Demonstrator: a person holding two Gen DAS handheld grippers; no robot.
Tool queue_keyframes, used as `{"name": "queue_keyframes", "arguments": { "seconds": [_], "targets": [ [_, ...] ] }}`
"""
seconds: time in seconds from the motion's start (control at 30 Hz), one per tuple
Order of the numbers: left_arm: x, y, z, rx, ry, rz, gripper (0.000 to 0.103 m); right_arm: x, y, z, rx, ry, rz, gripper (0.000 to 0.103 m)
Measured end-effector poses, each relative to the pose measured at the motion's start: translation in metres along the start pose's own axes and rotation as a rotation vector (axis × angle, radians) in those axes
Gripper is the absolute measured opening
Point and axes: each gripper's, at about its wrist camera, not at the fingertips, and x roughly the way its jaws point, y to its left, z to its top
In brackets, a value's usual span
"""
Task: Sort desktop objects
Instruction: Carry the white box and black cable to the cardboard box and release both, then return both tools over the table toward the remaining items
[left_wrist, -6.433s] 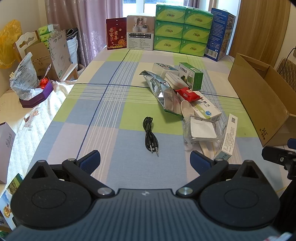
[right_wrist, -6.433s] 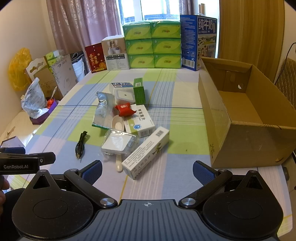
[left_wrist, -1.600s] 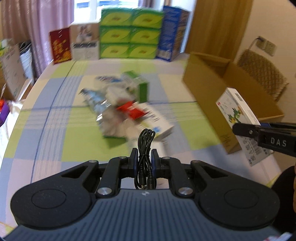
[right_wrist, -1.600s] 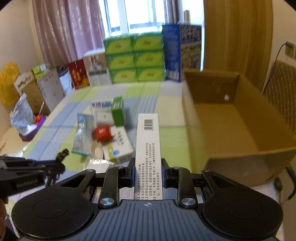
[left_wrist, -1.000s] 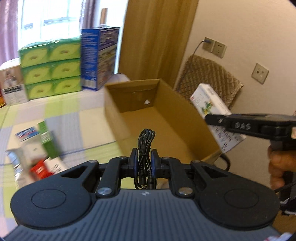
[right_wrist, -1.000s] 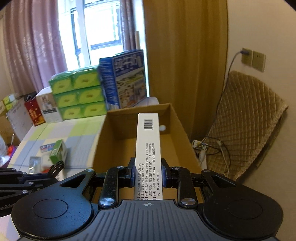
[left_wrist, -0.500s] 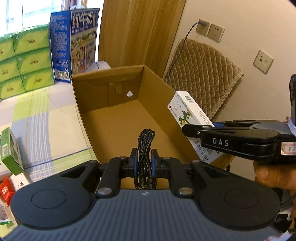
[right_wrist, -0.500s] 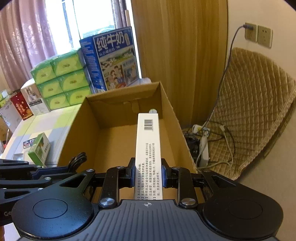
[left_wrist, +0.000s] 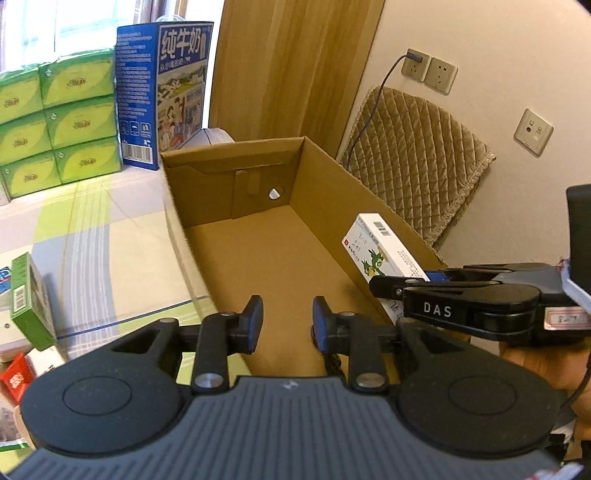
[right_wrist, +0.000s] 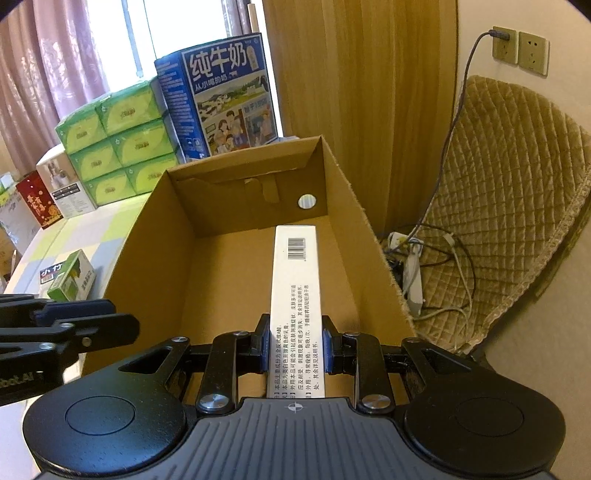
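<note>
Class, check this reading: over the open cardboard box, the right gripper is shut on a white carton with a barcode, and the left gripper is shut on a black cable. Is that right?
One detail is wrong. The left gripper is open, with nothing between its pads, as the left wrist view shows. The rest holds: the right gripper is shut on the white carton over the open cardboard box.

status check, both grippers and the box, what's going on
Left gripper open, empty, over the cardboard box. Right gripper shut on the white carton, above the box. Cable barely visible under left fingers. Nothing in the way.
</note>
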Motion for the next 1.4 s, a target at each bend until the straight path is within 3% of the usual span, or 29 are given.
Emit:
{"name": "queue_keyframes", "arguments": {
  "seconds": [0.17,0.3,0.53,0.7,0.77,0.83,0.93,1.17,1.4],
  "targets": [
    [-0.009,0.005,-0.002,-0.013,-0.001,0.014,0.027,-0.002,0.006,0.000,0.003,-0.025,0.012,0.024],
    [-0.014,0.007,-0.006,-0.009,-0.001,0.026,0.029,-0.014,0.009,0.001,0.001,-0.064,0.005,0.056],
    [-0.034,0.007,-0.014,0.003,-0.011,0.075,0.035,-0.040,0.016,-0.001,0.019,-0.098,0.006,0.057],
    [-0.057,0.011,-0.025,-0.010,-0.025,0.111,0.054,-0.061,0.027,-0.010,0.016,-0.101,0.006,0.061],
    [-0.068,0.014,-0.031,-0.017,-0.029,0.126,0.067,-0.071,0.034,-0.015,0.007,-0.100,0.013,0.065],
    [-0.081,0.019,-0.037,-0.023,-0.035,0.145,0.069,-0.079,0.042,-0.018,0.003,-0.094,0.025,0.071],
    [-0.100,0.028,-0.048,-0.050,-0.047,0.171,0.080,-0.093,0.058,-0.024,-0.009,-0.094,0.041,0.083],
    [-0.146,0.057,-0.072,-0.100,-0.071,0.240,0.099,-0.118,0.111,-0.037,-0.087,-0.100,0.094,0.099],
    [-0.186,0.088,-0.096,-0.145,-0.084,0.315,0.102,-0.125,0.170,-0.057,-0.182,-0.089,0.166,0.101]
  ]
}}
